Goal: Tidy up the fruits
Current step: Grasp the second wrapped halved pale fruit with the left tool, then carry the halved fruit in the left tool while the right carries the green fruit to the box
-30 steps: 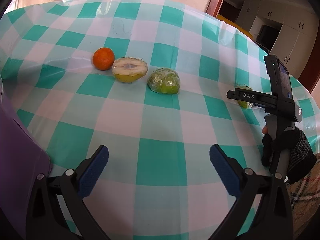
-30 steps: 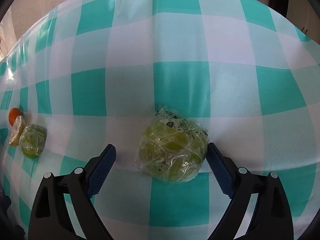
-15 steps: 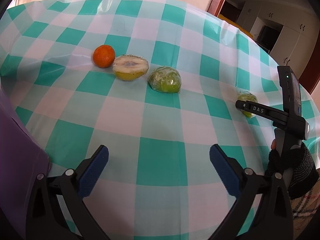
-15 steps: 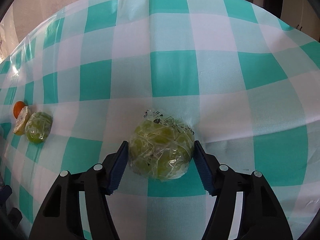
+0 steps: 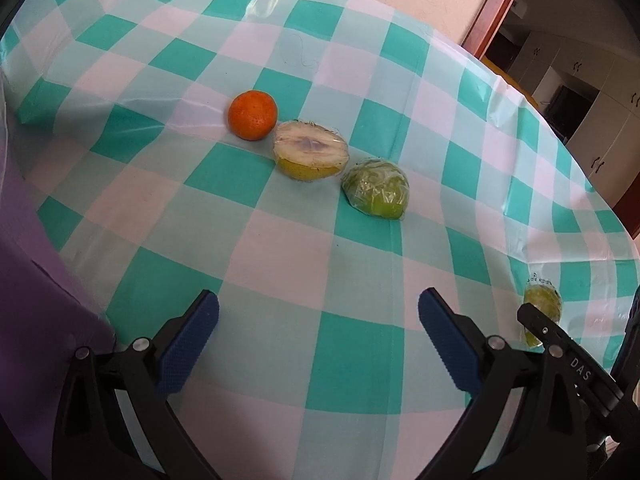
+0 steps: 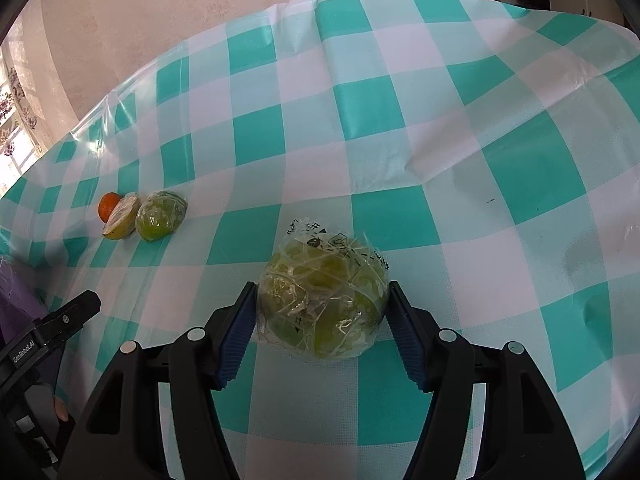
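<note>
Wrapped green fruit on checked tablecloth

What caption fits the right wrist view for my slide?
Right gripper shut on a wrapped green fruit; orange and two more wrapped fruits wait far left on the checked tablecloth.

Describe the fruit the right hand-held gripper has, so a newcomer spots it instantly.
On the teal-checked tablecloth, three fruits sit in a row far left. The wrapped green fruit is alone, between the right hand-held gripper pads, its film printed with black marks.
</note>
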Demonstrator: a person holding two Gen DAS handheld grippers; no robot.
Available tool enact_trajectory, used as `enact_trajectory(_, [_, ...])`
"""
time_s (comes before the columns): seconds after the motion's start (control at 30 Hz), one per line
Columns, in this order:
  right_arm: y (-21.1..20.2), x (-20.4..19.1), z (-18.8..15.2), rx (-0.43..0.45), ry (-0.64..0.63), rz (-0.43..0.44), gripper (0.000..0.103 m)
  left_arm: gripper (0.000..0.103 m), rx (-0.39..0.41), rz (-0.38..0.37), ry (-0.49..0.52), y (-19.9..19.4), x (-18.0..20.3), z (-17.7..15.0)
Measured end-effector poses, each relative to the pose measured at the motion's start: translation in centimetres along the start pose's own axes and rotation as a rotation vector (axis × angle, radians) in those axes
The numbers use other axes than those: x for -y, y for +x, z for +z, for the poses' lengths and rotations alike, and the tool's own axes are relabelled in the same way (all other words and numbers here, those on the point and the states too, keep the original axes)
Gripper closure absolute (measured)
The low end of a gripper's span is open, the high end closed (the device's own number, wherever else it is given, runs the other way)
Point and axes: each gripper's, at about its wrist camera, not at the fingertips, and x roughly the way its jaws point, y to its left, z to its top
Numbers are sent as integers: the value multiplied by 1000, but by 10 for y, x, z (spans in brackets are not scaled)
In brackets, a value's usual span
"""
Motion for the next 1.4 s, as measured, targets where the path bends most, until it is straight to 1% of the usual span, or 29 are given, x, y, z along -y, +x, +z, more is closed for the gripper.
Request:
enact_trajectory(0.07, [5, 5, 2, -22, 28, 15, 40, 4, -13, 77, 29, 13, 11, 12])
enact_trajectory(0.1, [8, 5, 2, -15, 41, 30, 40, 5, -25, 120, 42, 21, 14, 19])
enact_trajectory(0.17, [7, 7, 2, -11, 57, 45, 40, 8, -26, 182, 23, 33, 12, 34])
enact_trajectory(0.27, [8, 6, 2, -9, 61, 51, 40, 14, -14, 232, -18, 45, 3, 54])
enact_trajectory(0.37, [7, 6, 2, -11, 57, 49, 40, 16, -26, 262, 5, 58, 4, 69])
enact_trajectory(0.43, [7, 5, 2, -12, 55, 48, 39, 16, -32, 257, 25, 66, 8, 78])
enact_trajectory(0.47, [7, 5, 2, -12, 54, 50, 39, 18, -35, 245, 39, 70, 11, 81])
enact_trajectory(0.53, [7, 5, 1, -12, 54, 52, 39, 18, -40, 227, 64, 77, 16, 89])
enact_trajectory(0.63, [7, 5, 1, -13, 52, 55, 39, 19, -39, 234, 65, 86, 18, 100])
enact_trajectory(0.67, [7, 5, 1, -13, 53, 55, 39, 27, -33, 246, 62, 87, 18, 103])
enact_trajectory(0.7, [7, 5, 1, -13, 53, 56, 39, 33, -25, 253, 58, 86, 19, 104])
enact_trajectory(0.73, [7, 5, 1, -12, 54, 57, 39, 44, -14, 261, 58, 85, 20, 104])
enact_trajectory(0.83, [6, 6, 1, -11, 54, 58, 39, 45, -1, 218, 42, 80, 18, 101])
enact_trajectory(0.93, [7, 6, 1, -10, 56, 58, 40, 45, 23, 179, -5, 72, 8, 101])
enact_trajectory(1.03, [7, 6, 1, -10, 59, 62, 40, 45, 39, 163, 15, 65, 13, 96])
enact_trajectory(1.13, [7, 6, 1, -9, 61, 63, 40, 45, 46, 129, 48, 52, 19, 78])
enact_trajectory(1.23, [6, 7, 0, -7, 65, 65, 40, 45, 44, 92, 42, 41, 19, 65])
enact_trajectory(1.33, [5, 8, 0, -4, 72, 61, 40, 45, 32, 73, 42, 31, 14, 49])
enact_trajectory(1.37, [5, 8, 0, -1, 75, 60, 40, 45, 31, 70, 40, 23, 13, 37])
enact_trajectory(1.4, [4, 9, 0, 6, 79, 56, 40, 45, 28, 67, 42, 20, 13, 31])
